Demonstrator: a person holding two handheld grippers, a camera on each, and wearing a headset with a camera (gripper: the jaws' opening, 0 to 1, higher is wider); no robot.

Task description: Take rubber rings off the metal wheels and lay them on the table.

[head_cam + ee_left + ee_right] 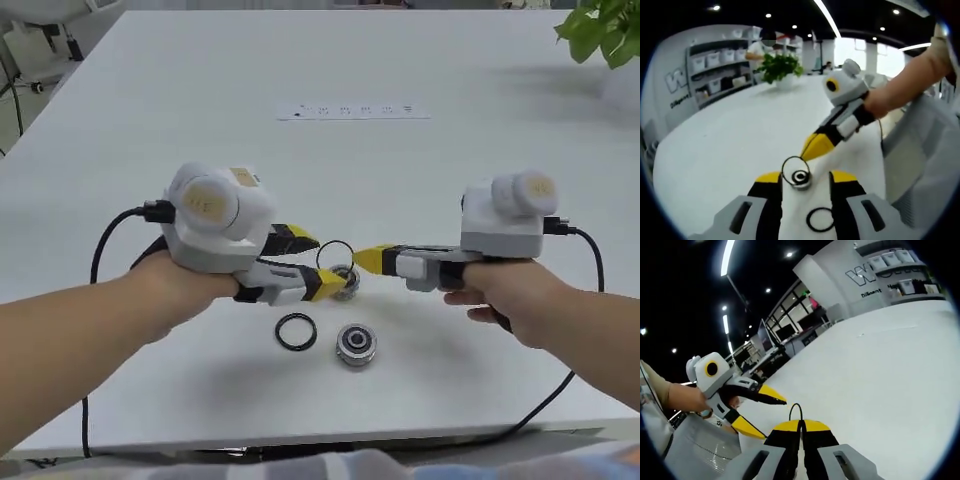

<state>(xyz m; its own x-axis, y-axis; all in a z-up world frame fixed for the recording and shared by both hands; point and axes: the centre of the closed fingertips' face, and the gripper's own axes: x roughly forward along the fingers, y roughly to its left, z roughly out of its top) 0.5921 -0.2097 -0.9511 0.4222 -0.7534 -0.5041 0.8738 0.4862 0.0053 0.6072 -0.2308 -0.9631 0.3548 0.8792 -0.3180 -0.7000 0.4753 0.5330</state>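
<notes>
White worktop (pixel 300 170) stretches ahead in the head view, with a power strip (pixel 353 110) lying far back and a leafy plant (pixel 605 25) at the far right corner. Behind it, the left gripper view shows a bright room with ceiling lights and shelves (pixel 715 65) of white bins.

Near the front edge, a person holds a gripper in each hand. The left tongs (pixel 330 262) stand wide apart, with a small metal wheel (pixel 343 280) between their yellow tips. In the left gripper view the wheel (pixel 800 178) sits closer to one jaw and the tongs (pixel 806 180) are not closed on it. Whether the wheel rests on the worktop or is lifted, I cannot tell.

The right tongs (pixel 362 260) come in from the opposite side, pinched tight on a black rubber ring (pixel 335 242). The ring stands up as an open loop just above the wheel. In the right gripper view the ring (pixel 796 404) rises as a thin arc from between the closed tongs (pixel 801 426), and the left tongs (pixel 775 418) gape to the left.

Nearer the person, a loose ring (pixel 279 332) lies flat on the worktop. Just beside it, on its right, sits a second wheel (pixel 356 343).
</notes>
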